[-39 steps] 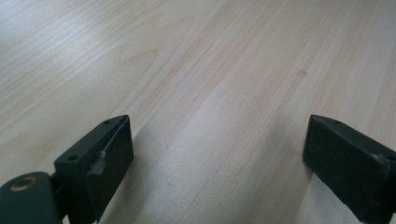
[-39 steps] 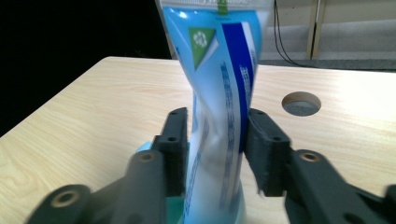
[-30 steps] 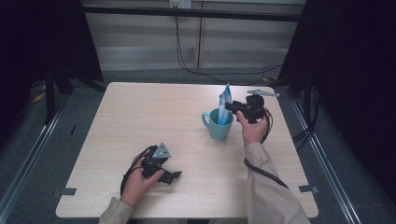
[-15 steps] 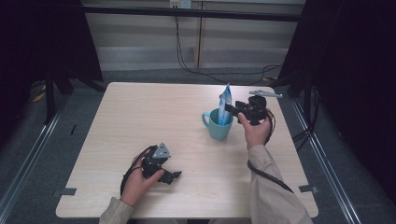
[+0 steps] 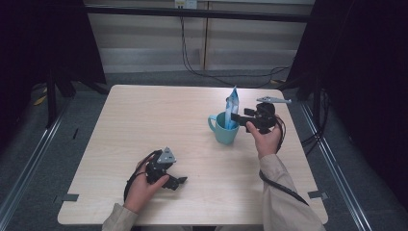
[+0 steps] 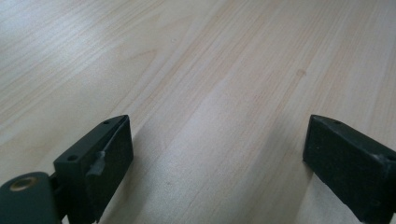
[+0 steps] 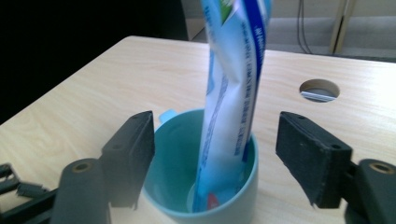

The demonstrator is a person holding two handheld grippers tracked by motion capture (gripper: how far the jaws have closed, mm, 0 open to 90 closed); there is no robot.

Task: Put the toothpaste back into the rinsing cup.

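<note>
A teal cup (image 5: pixel 225 130) stands on the light wooden table (image 5: pixel 144 120), toward its right edge and about midway between the far and near edges. A blue and white tube (image 5: pixel 231 108) stands upright in the cup, its lower end at the bottom and its top rising well above the rim, leaning slightly against the cup's wall. The right gripper (image 5: pixel 236 119) is held just beside the cup on its right; in the right gripper view its jaws are spread wide, one on each side of the tube (image 7: pixel 233 93) and touching neither it nor the cup (image 7: pixel 205 186). The left gripper (image 5: pixel 179 182) rests low over the table near the near edge, left of centre, its jaws wide apart over bare wood (image 6: pixel 210 70). A round hole (image 7: pixel 319 90) is cut in the tabletop beyond the cup
</note>
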